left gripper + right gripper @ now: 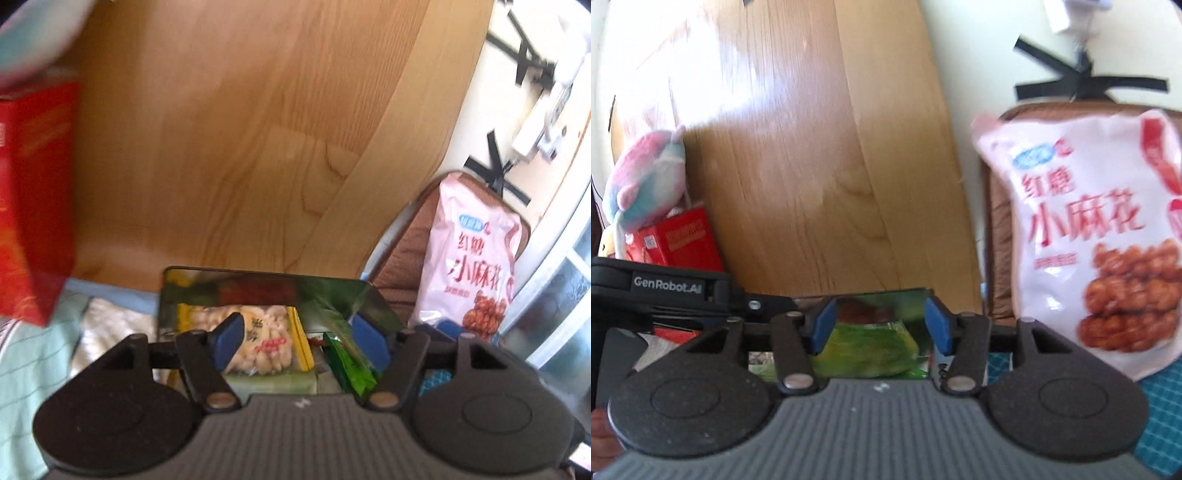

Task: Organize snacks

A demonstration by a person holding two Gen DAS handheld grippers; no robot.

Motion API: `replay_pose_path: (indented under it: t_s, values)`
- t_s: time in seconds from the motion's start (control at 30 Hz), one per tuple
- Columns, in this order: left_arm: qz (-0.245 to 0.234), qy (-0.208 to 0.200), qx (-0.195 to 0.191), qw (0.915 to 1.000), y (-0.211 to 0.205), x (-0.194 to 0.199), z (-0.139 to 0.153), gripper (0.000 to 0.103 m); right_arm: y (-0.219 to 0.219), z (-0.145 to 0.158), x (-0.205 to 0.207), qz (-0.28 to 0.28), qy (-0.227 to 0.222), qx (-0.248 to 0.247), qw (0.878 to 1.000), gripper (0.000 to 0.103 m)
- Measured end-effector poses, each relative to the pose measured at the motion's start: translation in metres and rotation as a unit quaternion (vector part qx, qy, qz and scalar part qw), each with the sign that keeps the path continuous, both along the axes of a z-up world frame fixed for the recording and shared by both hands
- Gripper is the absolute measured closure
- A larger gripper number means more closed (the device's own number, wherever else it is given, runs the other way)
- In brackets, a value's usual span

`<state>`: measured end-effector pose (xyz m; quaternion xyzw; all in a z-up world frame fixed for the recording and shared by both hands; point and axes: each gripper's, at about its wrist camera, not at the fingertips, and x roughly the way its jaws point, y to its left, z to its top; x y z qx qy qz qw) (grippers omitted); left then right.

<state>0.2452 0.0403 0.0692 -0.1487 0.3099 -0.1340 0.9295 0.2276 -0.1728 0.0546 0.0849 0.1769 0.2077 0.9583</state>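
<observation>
Both hand-held grippers, left (301, 341) and right (879, 325), hung spread and empty over the mirrored tin (258, 282), several snack packets (266, 341) already inside, the pink twist-snack bag (1086, 236) apparently unsorted beside it.

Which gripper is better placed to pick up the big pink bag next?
Probably the right gripper: open, with the pink bag large beside it. From the left gripper, also open, the bag stands farther off.
</observation>
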Motion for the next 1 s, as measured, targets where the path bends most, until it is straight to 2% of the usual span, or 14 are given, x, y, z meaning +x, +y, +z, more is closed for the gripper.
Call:
replay_pose_path:
  t_s: [0.07, 0.17, 0.23, 0.37, 0.5, 0.57, 0.7, 0.9, 1.0]
  values:
    - [0.008, -0.014, 0.004, 0.9999, 0.004, -0.020, 0.005, 0.037, -0.008, 0.001, -0.021, 0.003, 0.005, 0.017, 1.000, 0.047]
    - [0.013, -0.025, 0.026, 0.9993, 0.003, -0.054, 0.004, 0.035, -0.010, -0.005, -0.051, -0.002, 0.015, 0.010, 1.000, 0.047]
    - [0.019, -0.029, 0.045, 0.9984, -0.002, -0.076, -0.001, 0.023, -0.008, -0.014, -0.071, -0.008, 0.028, 0.003, 1.000, 0.046]
    - [0.042, -0.036, 0.104, 0.9931, -0.016, -0.117, -0.020, 0.019, -0.004, -0.032, -0.109, -0.014, 0.059, -0.006, 0.998, 0.037]
    - [0.053, -0.031, 0.142, 0.9880, -0.029, -0.153, -0.033, 0.011, -0.007, -0.040, -0.144, -0.021, 0.065, -0.003, 0.998, 0.026]
    - [0.056, -0.030, 0.157, 0.9855, -0.034, -0.170, -0.040, 0.000, -0.011, -0.043, -0.156, -0.024, 0.071, 0.006, 0.997, 0.022]
    - [0.064, -0.029, 0.173, 0.9823, -0.044, -0.195, -0.048, 0.000, -0.016, -0.050, -0.172, -0.035, 0.090, 0.014, 0.995, 0.021]
    - [0.081, -0.018, 0.200, 0.9763, -0.050, -0.217, -0.050, 0.000, -0.017, -0.060, -0.196, -0.040, 0.096, 0.008, 0.995, 0.021]
    - [0.090, -0.030, 0.214, 0.9721, -0.053, -0.227, -0.047, 0.000, -0.017, -0.061, -0.203, -0.036, 0.097, 0.007, 0.995, 0.021]
